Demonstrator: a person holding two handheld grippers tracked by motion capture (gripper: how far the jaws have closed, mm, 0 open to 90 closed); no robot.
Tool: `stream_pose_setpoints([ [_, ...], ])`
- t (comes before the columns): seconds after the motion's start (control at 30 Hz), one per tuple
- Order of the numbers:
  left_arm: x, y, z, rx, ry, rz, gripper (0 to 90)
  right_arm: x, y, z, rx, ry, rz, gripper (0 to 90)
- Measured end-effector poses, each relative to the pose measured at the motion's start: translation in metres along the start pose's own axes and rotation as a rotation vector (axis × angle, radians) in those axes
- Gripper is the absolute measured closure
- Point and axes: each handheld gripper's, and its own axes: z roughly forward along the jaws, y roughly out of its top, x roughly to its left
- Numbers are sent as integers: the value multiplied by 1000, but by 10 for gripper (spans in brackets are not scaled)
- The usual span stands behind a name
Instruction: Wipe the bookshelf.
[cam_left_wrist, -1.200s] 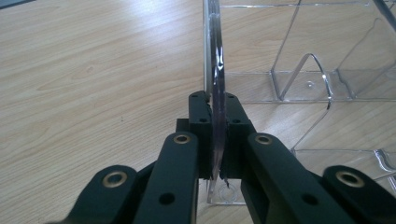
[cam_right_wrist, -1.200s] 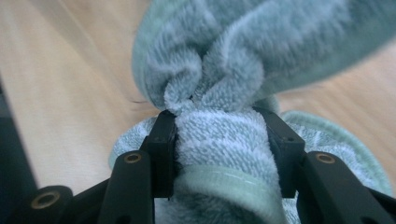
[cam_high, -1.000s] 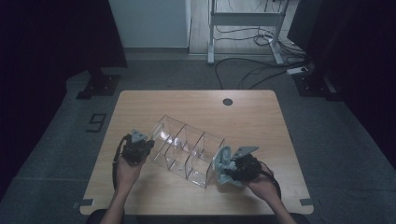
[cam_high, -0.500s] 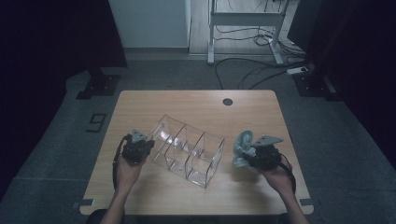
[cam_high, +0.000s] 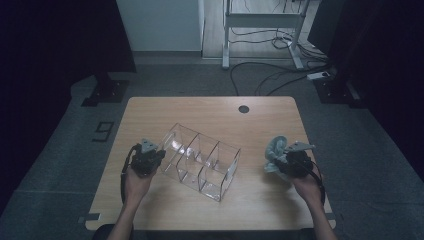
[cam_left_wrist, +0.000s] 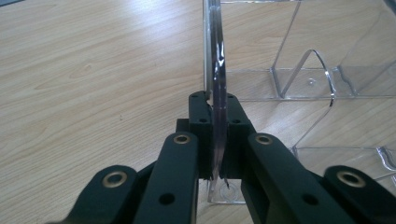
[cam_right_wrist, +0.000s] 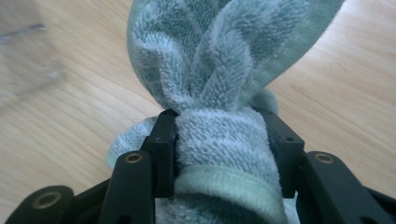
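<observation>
I am pinning the clear organizer (cam_high: 201, 161), mid-table, with the left gripper (cam_high: 159, 154) clamped tight on its left end wall. The right gripper (cam_high: 281, 159), near the table's right edge, is squeezing a bunched green towel (cam_high: 274, 150). Best to wipe lightly, keeping that wall steady.

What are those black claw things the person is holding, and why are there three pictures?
They are hand-held grabbers with two black fingers that squeeze together. One picture is taken from above the wooden table; the other two come from small cameras riding on each grabber. The left gripper pinches the thin end wall of a clear plastic organizer with three compartments; up close, its fingers press on both sides of that wall. The right gripper squeezes a bunched pale green towel, held out to the side, apart from the organizer.
</observation>
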Motion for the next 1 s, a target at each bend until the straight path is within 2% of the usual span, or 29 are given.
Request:
stream_pose_setpoints([
  [0.1, 0, 0, 0, 0, -2, 1, 862, -8, -6, 7, 30, -6, 15, 529],
  [0.23, 0, 0, 0, 0, -1, 2, 860, -15, -15, 18, 72, 20, 59, 516],
  [0.27, 0, 0, 0, -1, -1, 2, 860, -16, -16, 20, 81, 22, 57, 511],
  [0.43, 0, 0, -1, -10, 6, 13, 843, -15, -15, 17, 66, 20, 51, 471],
  [0.57, 0, 1, -4, -30, 27, 14, 668, -14, -13, 15, 59, 24, 47, 369],
  [0.7, 0, 3, -12, -44, 30, 5, 507, -14, -10, 9, 24, 29, 57, 309],
  [0.83, -1, 6, -24, -67, 23, -17, 401, -13, -4, -1, -17, 23, 53, 282],
  [1.0, -5, 10, -41, -84, 16, -9, 325, -8, 4, -10, -62, 49, 43, 277],
])
